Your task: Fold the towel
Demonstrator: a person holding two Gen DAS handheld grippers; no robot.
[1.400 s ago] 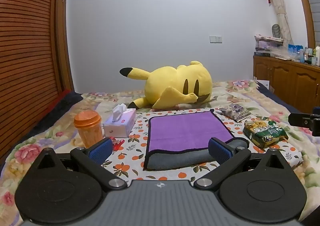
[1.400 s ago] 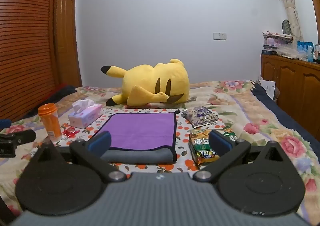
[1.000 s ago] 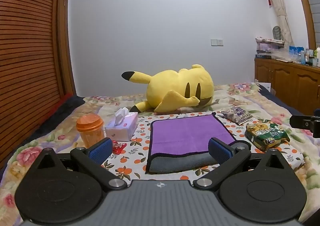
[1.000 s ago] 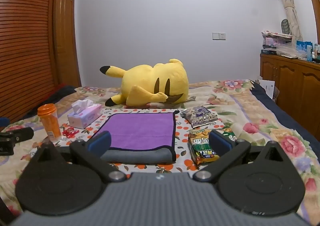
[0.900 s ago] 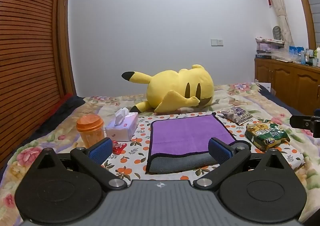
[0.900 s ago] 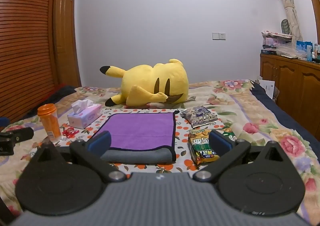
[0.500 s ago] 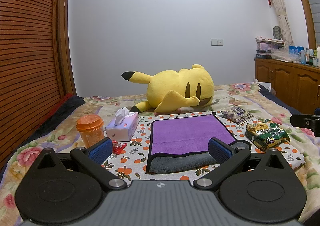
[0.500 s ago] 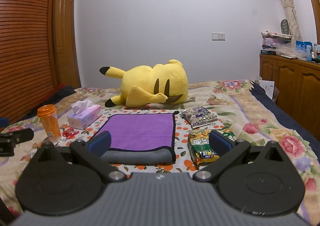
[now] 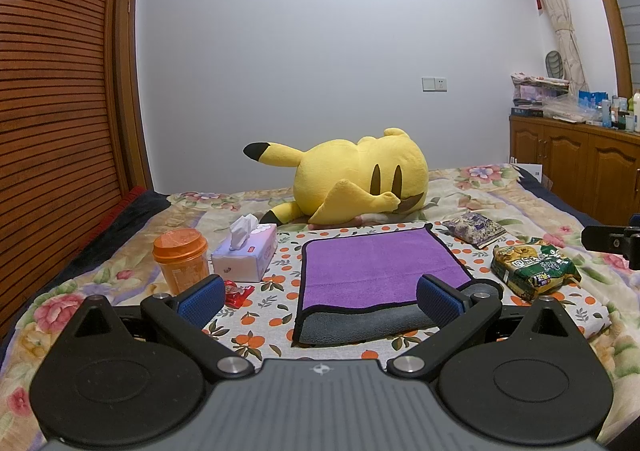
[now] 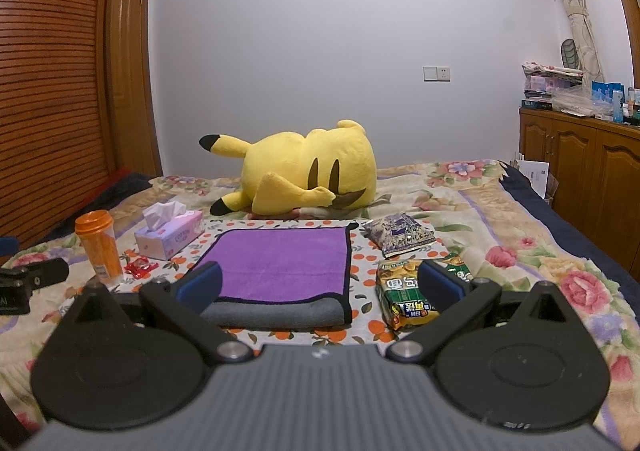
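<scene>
A purple microfibre towel with a grey underside and black trim [image 9: 380, 265] lies flat on an orange-print white cloth [image 9: 280, 283] spread over the floral bedspread [image 9: 500, 191]. The towel is folded over, its grey rolled fold along the near edge and the free purple edge toward the far side. It looks roughly square, slightly wider across, so its long axis runs left to right and the fold faces the cameras.

The left gripper [image 9: 320, 297] hovers short of the near edge, jaws spread wide and holding nothing. The right gripper [image 10: 320, 285] also hangs just before that edge, jaws spread and empty.

Left of the towel stand a white tissue box [image 9: 245, 258] and an orange lidded plastic cup [image 9: 182, 259], with a small red wrapper [image 9: 236, 293] near them. To the right lie a green-yellow snack packet [image 9: 534, 265] and a purple packet [image 9: 474, 229]. A yellow plush toy [image 9: 356, 177] lies behind the towel.
</scene>
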